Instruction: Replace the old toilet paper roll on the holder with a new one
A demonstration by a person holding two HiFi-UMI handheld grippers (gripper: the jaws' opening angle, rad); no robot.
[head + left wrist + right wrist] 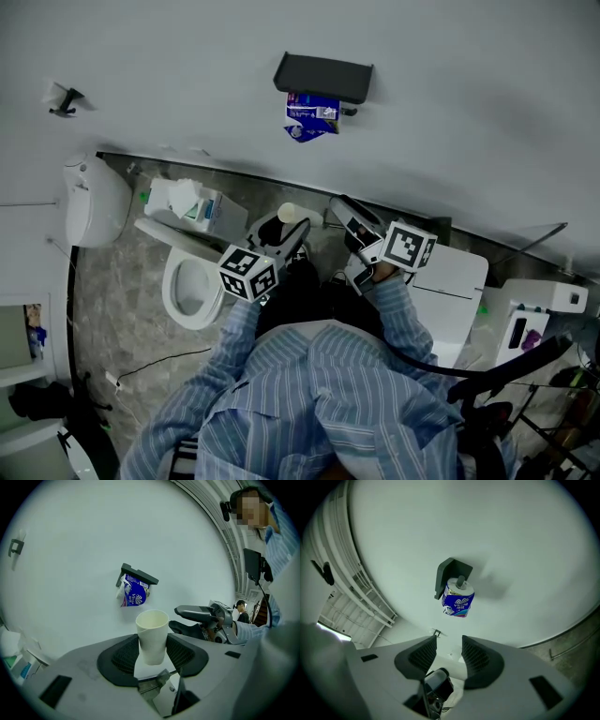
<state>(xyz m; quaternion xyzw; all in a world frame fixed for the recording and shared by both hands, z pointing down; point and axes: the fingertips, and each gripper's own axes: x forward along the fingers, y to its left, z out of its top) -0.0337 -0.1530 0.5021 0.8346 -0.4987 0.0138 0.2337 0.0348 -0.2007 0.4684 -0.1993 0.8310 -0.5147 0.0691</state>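
Observation:
A dark holder [323, 77] is fixed to the white wall, and a roll in blue wrapping [311, 116] hangs on it. In the right gripper view the wrapped roll [459, 599] sits on the holder's [452, 571] peg, straight ahead of my right gripper [449, 656]. That gripper is open, with nothing between its jaws. My left gripper [152, 651] is shut on a bare cream cardboard tube [152, 634], held upright. In the head view both grippers, left [291, 227] and right [345, 214], are side by side below the holder, well short of the wall.
A toilet [192, 286] stands at lower left with a white tank [94, 202] and a tissue pack [183, 202] behind it. A white cabinet [455, 291] is at right. A small hook [64, 98] is on the wall at far left.

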